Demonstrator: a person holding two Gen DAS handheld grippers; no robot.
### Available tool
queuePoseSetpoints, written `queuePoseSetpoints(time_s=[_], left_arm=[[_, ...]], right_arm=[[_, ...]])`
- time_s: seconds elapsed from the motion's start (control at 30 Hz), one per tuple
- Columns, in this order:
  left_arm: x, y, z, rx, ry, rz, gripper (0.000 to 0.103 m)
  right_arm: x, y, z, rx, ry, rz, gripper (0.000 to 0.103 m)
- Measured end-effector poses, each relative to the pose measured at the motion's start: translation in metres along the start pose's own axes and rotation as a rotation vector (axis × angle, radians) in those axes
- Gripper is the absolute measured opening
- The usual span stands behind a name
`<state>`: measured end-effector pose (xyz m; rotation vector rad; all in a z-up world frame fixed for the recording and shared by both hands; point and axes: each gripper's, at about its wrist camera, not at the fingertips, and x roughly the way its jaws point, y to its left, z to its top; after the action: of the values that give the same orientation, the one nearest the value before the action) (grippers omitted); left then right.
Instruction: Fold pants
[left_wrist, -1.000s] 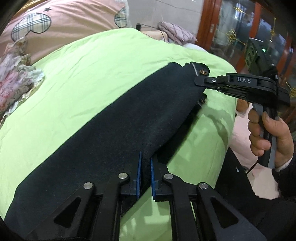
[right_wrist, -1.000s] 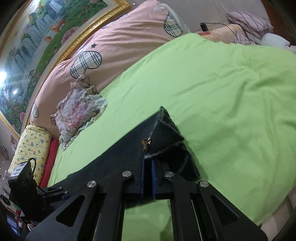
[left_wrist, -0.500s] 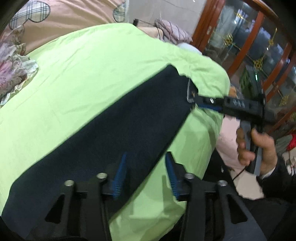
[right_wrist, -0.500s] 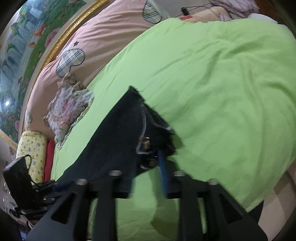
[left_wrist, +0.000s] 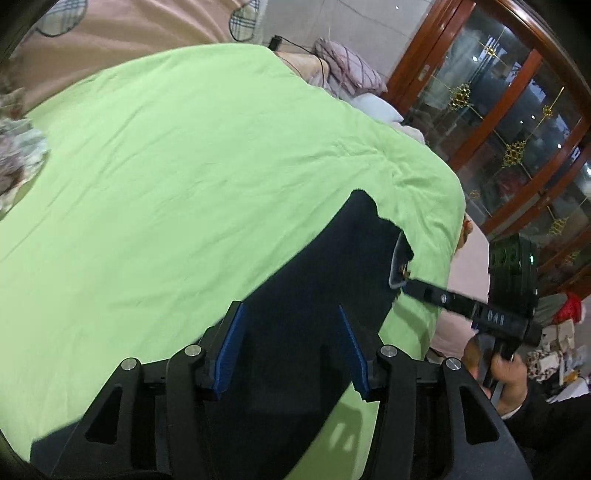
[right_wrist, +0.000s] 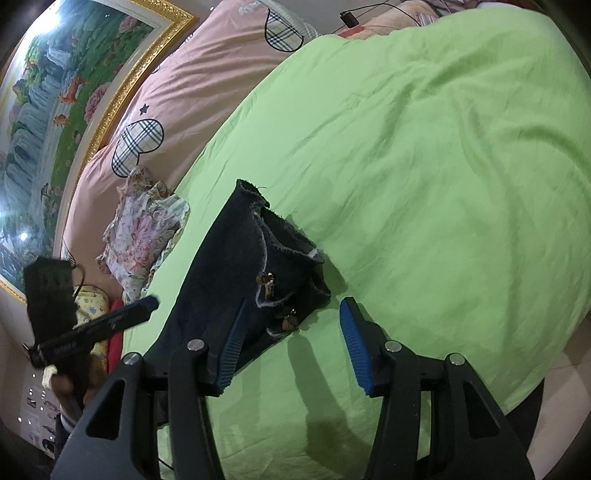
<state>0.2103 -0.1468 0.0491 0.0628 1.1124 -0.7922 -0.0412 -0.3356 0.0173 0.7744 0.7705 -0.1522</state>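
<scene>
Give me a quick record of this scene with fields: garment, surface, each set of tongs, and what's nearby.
garment: dark pants lying flat, waistband end with small metal buttons facing the right tongs
surface: green bedspread
left tongs: open, above the pants, holding nothing
right tongs: open, at the waistband end, holding nothing
nearby: floral pillow, pink quilt, framed painting

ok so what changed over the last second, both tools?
Both let go. The left tool and right tool, each shut on the pants a second ago, now stand open and have pulled back. The pants stayed flat on the green bedspread.
</scene>
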Motion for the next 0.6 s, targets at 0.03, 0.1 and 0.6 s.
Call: queuePoseSetpoints(time_s=[0.03,0.1,0.6], left_arm=[[0.006,0.001,0.005,-0.001,0.018,-0.023,0.054],[0.019,0.004,0.017,-0.007,0.061,-0.055,0.055],[0.096,-0.008,0.055,0.031,0.251,-0.141,0.056]], right_arm=[[0.001,0.0,0.0,0.002,-0.002,0.008,0.053],[0.003,0.0,0.0,0.003,-0.004,0.019,0.052],[0.011,-0.018,-0.004,0.071,-0.037,0.134,0.01]])
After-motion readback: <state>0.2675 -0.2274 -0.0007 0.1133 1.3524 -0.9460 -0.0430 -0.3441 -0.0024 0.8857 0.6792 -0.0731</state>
